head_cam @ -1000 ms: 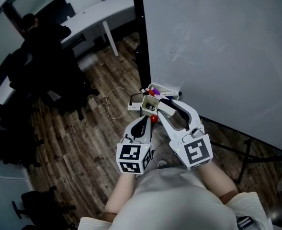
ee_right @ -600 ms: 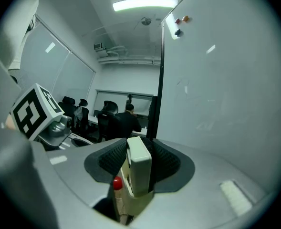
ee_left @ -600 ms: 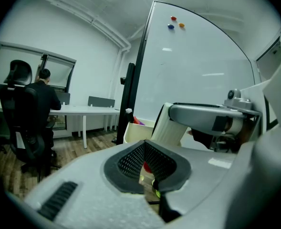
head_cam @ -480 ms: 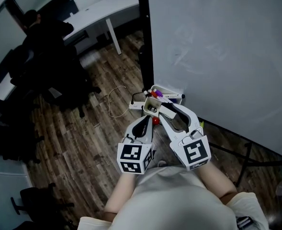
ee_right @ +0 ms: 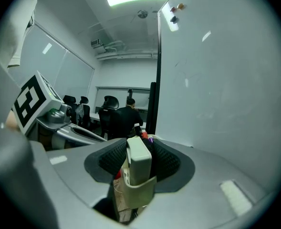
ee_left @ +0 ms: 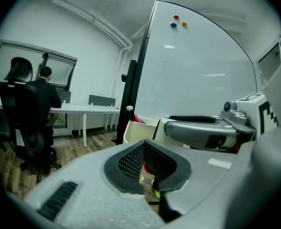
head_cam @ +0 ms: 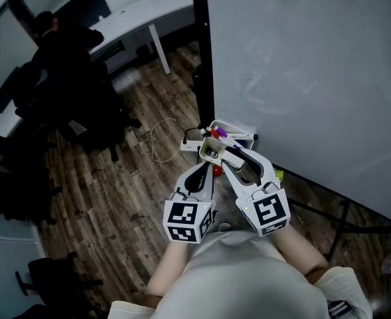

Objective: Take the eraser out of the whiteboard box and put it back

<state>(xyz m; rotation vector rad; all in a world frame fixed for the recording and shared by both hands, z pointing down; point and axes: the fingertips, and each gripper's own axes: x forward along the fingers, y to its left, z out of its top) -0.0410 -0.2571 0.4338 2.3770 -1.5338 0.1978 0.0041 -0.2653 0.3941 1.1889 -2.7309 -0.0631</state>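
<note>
Whiteboard (head_cam: 301, 78) fills the head view from 12 to 3 o'clock. The box (head_cam: 238, 126) hangs at its lower-left corner, roughly 7 o'clock on the board.

Status: I read this as about halfway. The take-out looks done, since the eraser (ee_right: 139, 162) is out of the box and in my right gripper (head_cam: 215, 154). Right fingers are pinching it on both flat sides, long axis upright, and it pokes out past the pads. It sits just short of the box, at about the box's 7 o'clock, not yet over the rim as far as I can tell. Put-back is what's left: carry it over the rim, lower it in, let go.

Left gripper (head_cam: 204, 169) is just beside the right one, at its 7 o'clock. Fingers are pressed together at the tips with nothing in them. The red and yellow bits seen through the gap behind the pads lie beyond the gripper; can't tell what they are. It looks idle for this step.

Box contents: markers (head_cam: 220, 133). Purple and red caps show at the near end, and one more pen lies along the rim towards 3 o'clock. Can't get an exact count. From the left gripper view the box wall (ee_left: 139, 131) is cream, with the same caps sticking up at 12 o'clock. There seems to be room for the eraser at the near end, but the inside is mostly hidden.

Risk: clipping the marker caps on the way in.
</note>
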